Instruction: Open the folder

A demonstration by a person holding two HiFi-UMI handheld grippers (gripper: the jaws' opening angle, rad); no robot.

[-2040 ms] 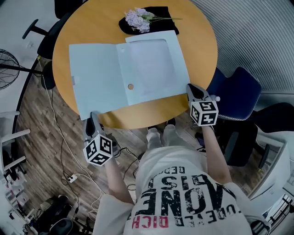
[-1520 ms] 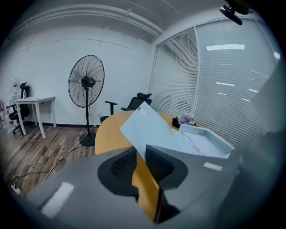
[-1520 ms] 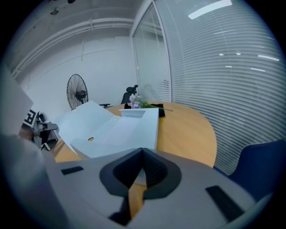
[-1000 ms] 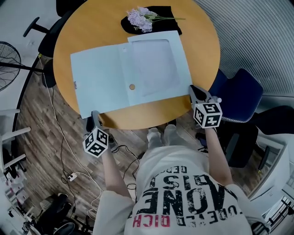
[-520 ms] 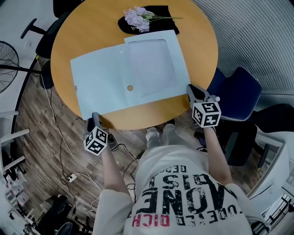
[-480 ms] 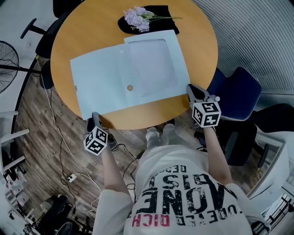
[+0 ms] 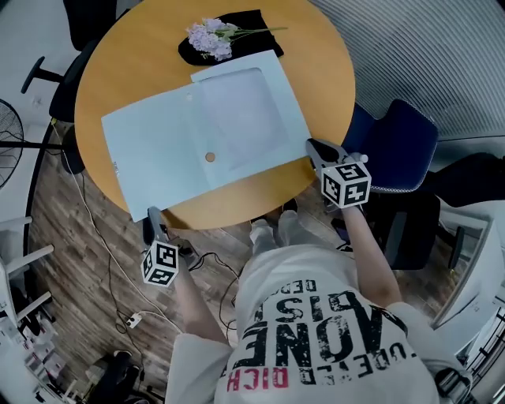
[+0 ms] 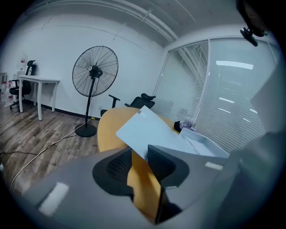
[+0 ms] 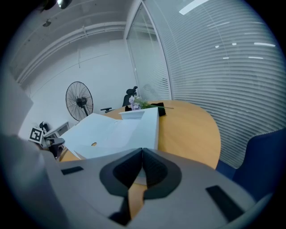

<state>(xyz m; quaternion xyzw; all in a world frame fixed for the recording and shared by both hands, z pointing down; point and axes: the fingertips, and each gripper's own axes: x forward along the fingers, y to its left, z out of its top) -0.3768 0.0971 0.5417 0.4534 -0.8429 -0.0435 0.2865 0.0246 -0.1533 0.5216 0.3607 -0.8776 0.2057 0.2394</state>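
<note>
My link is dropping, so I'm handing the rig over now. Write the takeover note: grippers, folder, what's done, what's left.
Left gripper: open, jaws have just been opening, nothing between the pads; it hangs just off the table's near edge, short of the folder.
Right gripper: shut, tips at the folder's near right corner; whether it nips that corner I cannot tell.
Folder: open and flat on the table, flowers on a black cloth beyond it.
Done: the folder is open.
Left: probably only drawing both grippers clear.
</note>
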